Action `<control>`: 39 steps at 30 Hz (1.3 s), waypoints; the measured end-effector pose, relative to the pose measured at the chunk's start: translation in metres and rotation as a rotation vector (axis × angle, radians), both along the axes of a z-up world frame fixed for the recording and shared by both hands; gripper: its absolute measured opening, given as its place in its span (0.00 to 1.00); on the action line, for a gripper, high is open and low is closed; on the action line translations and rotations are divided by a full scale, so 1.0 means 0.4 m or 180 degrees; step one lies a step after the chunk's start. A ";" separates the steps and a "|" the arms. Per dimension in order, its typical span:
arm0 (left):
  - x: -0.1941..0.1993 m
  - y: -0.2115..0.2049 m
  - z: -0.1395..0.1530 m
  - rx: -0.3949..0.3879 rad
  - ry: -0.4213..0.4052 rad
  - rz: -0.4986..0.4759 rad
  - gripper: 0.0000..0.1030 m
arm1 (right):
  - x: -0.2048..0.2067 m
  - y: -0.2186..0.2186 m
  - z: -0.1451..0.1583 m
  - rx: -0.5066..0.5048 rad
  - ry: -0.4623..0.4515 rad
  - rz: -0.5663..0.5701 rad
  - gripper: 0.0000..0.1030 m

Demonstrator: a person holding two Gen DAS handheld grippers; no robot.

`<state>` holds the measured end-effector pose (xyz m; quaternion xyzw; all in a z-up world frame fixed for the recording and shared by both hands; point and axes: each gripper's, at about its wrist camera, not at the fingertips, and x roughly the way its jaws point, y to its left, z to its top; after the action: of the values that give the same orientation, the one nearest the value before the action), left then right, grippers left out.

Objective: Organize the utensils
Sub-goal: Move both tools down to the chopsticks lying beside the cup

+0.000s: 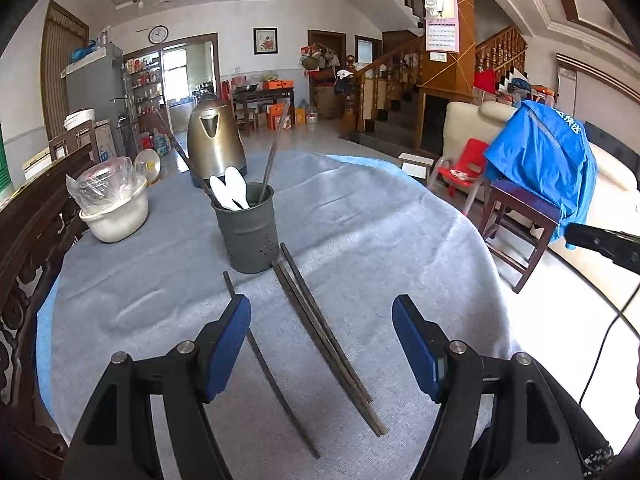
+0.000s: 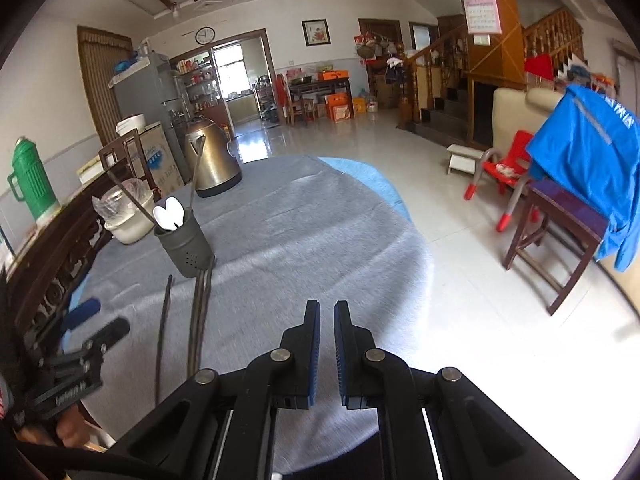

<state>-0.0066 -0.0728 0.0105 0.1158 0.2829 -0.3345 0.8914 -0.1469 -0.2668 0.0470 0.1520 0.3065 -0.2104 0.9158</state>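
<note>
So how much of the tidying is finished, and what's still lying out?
Partly done: the dark grey perforated utensil holder already holds two white spoons and two dark chopsticks. Nothing is in hand: the left gripper hangs open above the table and the right gripper is nearly closed on nothing. Left: a bundle of dark chopsticks and a single dark chopstick lying on the grey tablecloth.

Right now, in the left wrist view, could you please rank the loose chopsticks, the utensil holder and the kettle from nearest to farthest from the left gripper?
1. Loose chopsticks, on the cloth between the left gripper's open jaws.
2. Utensil holder, ahead, slightly left.
3. Kettle, behind the holder.
</note>
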 end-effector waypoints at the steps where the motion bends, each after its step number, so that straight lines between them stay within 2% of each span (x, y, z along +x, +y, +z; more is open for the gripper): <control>1: -0.001 0.002 0.004 0.0006 -0.0020 0.0039 0.72 | -0.008 0.003 0.003 -0.0031 -0.0003 -0.0005 0.08; 6: 0.000 0.044 0.025 0.0083 -0.0178 0.0471 0.73 | -0.010 -0.005 0.025 0.0058 -0.0177 0.0164 0.08; 11: -0.004 0.087 0.028 0.0263 -0.0176 0.0961 0.74 | 0.018 0.005 0.021 0.0118 -0.0283 0.0533 0.08; 14: -0.010 0.076 0.032 0.0394 -0.0184 0.1103 0.74 | 0.021 0.007 0.001 0.0194 -0.0331 0.0732 0.08; 20: -0.050 -0.023 0.074 0.0549 -0.0259 0.1043 0.74 | -0.004 -0.018 -0.045 0.0334 -0.0443 0.0919 0.09; 24: -0.080 -0.100 0.101 0.0663 -0.0372 0.0904 0.75 | -0.021 -0.036 -0.063 0.0328 -0.0501 0.0939 0.18; 30: -0.109 -0.165 0.111 0.0854 -0.0512 0.0852 0.76 | -0.019 -0.046 -0.078 0.0397 -0.0541 0.1113 0.18; 35: -0.098 -0.154 0.105 0.0924 -0.0359 0.1093 0.76 | 0.013 -0.070 -0.102 0.0636 -0.0559 0.1228 0.18; 39: -0.076 -0.114 0.105 0.0970 -0.0254 0.1494 0.76 | 0.057 -0.081 -0.118 0.0798 -0.0581 0.1352 0.18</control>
<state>-0.0370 -0.1185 0.0525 0.1929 0.3138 -0.0677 0.9272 -0.1241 -0.2994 -0.0001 0.2149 0.2713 0.0408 0.9373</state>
